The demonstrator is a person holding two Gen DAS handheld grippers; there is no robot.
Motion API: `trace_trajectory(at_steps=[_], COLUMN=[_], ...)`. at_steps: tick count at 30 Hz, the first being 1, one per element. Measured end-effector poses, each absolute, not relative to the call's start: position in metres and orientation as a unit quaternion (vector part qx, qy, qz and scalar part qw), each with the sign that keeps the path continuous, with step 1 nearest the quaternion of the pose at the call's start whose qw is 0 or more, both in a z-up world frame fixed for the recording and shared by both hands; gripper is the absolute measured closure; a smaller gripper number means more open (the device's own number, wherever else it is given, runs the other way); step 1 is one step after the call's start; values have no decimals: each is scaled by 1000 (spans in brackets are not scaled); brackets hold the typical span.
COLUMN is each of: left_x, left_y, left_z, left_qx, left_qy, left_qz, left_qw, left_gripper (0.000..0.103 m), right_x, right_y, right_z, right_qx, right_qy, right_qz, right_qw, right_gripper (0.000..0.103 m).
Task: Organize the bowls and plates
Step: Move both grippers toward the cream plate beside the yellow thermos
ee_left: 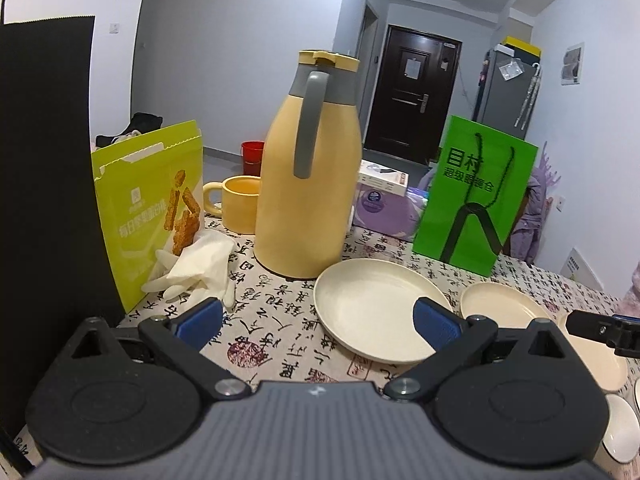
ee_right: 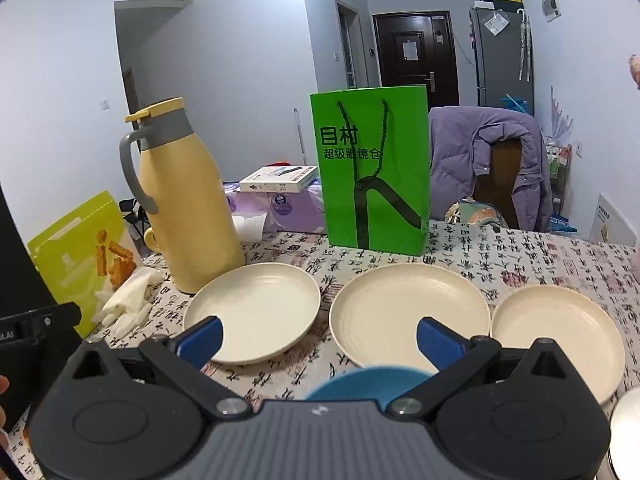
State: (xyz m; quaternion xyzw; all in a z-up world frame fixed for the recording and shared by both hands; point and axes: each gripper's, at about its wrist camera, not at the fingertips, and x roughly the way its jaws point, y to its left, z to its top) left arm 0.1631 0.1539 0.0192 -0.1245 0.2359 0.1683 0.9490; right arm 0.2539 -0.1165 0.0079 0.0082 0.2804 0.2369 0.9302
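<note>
Three cream plates lie in a row on the printed tablecloth: a left plate point(ee_right: 256, 312) point(ee_left: 372, 312), a middle plate point(ee_right: 404, 312) point(ee_left: 504, 306) and a smaller right plate point(ee_right: 560, 328) point(ee_left: 596, 352). A blue bowl point(ee_right: 364, 380) sits just below my right gripper point(ee_right: 318, 340), which is open and empty above the table. My left gripper point(ee_left: 316, 320) is open and empty, its right finger over the left plate's near rim. White bowls point(ee_left: 622, 428) show at the left wrist view's lower right edge. The right gripper's tip point(ee_left: 600, 326) shows there too.
A yellow thermos jug point(ee_left: 308, 184) point(ee_right: 188, 208) stands behind the left plate. A green paper bag point(ee_left: 476, 196) point(ee_right: 374, 168), yellow mug point(ee_left: 238, 202), lime snack box point(ee_left: 148, 208), white gloves point(ee_left: 196, 272) and purple box point(ee_left: 380, 204) crowd the back. A black panel point(ee_left: 44, 180) is at left.
</note>
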Motion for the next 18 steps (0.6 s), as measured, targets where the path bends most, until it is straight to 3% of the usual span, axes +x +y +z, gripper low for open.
trace_trajectory(at_steps=[18], left_x=[226], left_y=[183], left_z=[17], left_qx=[-179], left_qy=[228], left_qz=[204], left_qw=[935], left_gripper=[0], right_x=[329], right_y=[-70], right_z=[5], right_qx=[0], right_qy=[309], right_qz=[263], right_qw=[914], right_gripper=[0])
